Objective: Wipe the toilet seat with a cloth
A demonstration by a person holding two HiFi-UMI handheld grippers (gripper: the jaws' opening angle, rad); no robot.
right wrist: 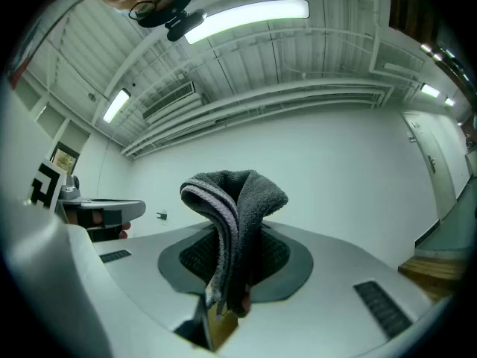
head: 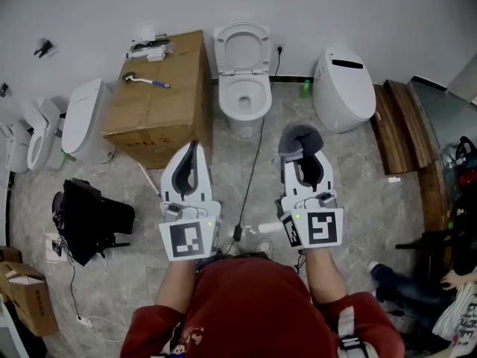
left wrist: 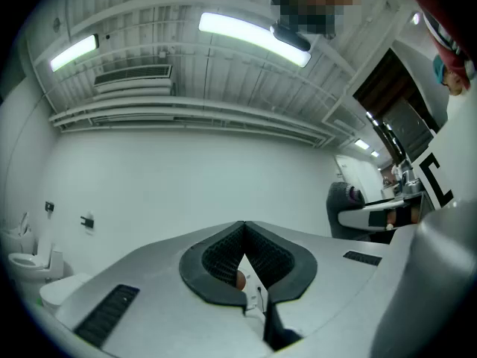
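Bare marbled floor (head: 350, 170) lay open between the person and the glossy white toilet (head: 246, 118). A cardboard box (head: 160, 99) hemmed its oval toilet seat (head: 226, 98) at left. The right gripper (head: 301, 142) had its jaws clamped on a folded grey terry cloth (right wrist: 237, 200), well short of the seat. The left gripper (head: 194, 149) had its ribbed jaws closed on nothing.

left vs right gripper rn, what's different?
Left white gripper is shut on nothing; right white gripper is shut on a folded dark grey cloth. Left's ribbed fingers meet bare at the tips; right's are capped by the cloth bunching past them. Shared: both held side by side, aimed at the wall.
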